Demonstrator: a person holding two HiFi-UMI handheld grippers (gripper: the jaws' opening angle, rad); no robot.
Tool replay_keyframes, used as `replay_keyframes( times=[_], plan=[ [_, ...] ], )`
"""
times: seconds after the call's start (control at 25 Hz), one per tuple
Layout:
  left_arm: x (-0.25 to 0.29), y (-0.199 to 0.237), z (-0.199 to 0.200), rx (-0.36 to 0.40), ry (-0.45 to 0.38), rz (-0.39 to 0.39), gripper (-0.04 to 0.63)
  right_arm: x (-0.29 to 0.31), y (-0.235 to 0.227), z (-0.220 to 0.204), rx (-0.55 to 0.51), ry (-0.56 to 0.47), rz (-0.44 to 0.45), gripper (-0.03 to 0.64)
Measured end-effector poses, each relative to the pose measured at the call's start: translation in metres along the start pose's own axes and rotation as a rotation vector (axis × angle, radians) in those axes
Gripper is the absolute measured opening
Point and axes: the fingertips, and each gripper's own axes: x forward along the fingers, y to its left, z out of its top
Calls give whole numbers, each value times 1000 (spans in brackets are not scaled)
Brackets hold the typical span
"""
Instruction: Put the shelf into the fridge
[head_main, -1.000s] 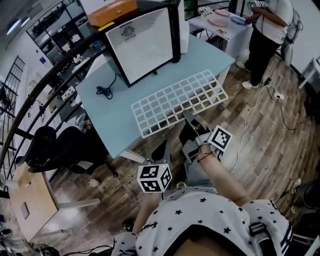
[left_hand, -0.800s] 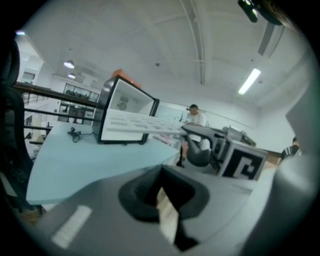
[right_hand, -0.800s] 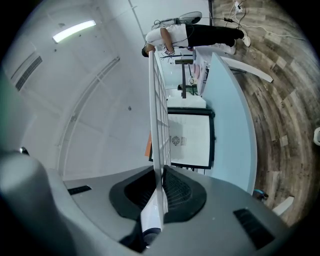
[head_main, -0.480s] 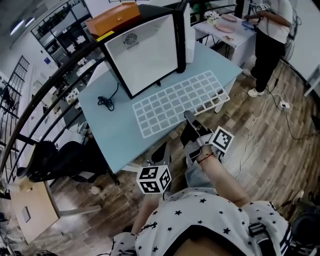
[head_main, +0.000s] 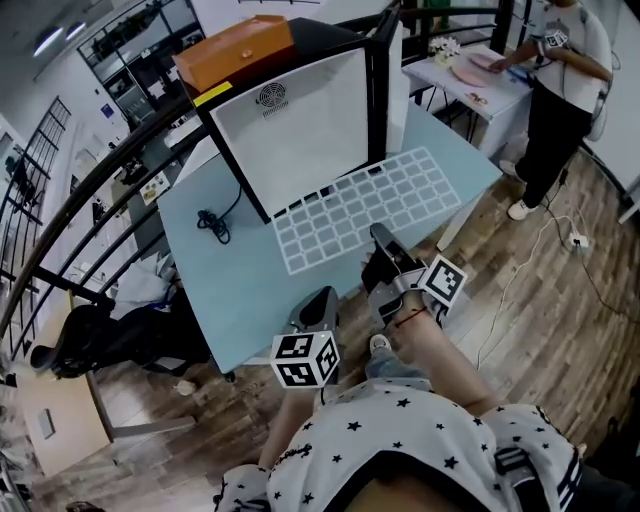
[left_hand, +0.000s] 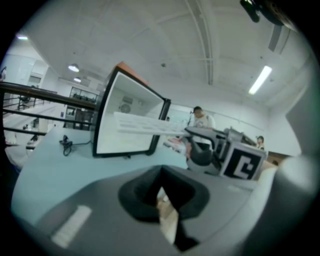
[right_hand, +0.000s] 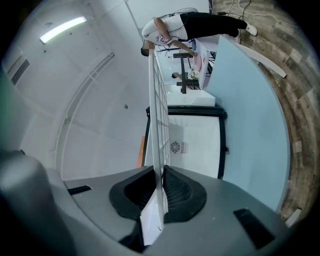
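Note:
The shelf (head_main: 365, 205), a white wire grid, hangs level above the light blue table (head_main: 235, 285). My right gripper (head_main: 381, 243) is shut on its near edge. The shelf's far edge reaches the open front of the black fridge (head_main: 300, 125), whose inside is white. In the right gripper view the shelf (right_hand: 158, 120) runs edge-on from the right gripper (right_hand: 159, 192) toward the fridge (right_hand: 192, 145). My left gripper (head_main: 322, 302) is shut and empty at the table's near edge. From the left gripper (left_hand: 162, 197) I see the shelf (left_hand: 145, 125) edge-on before the fridge (left_hand: 127, 117).
An orange box (head_main: 235, 45) lies on top of the fridge. A black cable (head_main: 212, 220) is coiled on the table left of the fridge. A person (head_main: 565, 90) stands at a white side table (head_main: 480, 75) at the back right. A dark railing (head_main: 90, 210) curves along the left.
My right gripper has carried the shelf away from the table's right edge toward the fridge, and its far edge now meets the opening. The left gripper has stayed shut at the table's near edge.

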Motion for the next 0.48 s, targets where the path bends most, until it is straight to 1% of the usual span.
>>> replay_keyframes(
  times=[0.16,0.48],
  plan=[
    [22,5,12,-17,-6,35,5,24,-4,18,8,26,5,41],
    [70,22,40,-15,-24,105,5,77,-18,50,50,74,15,41]
  ],
)
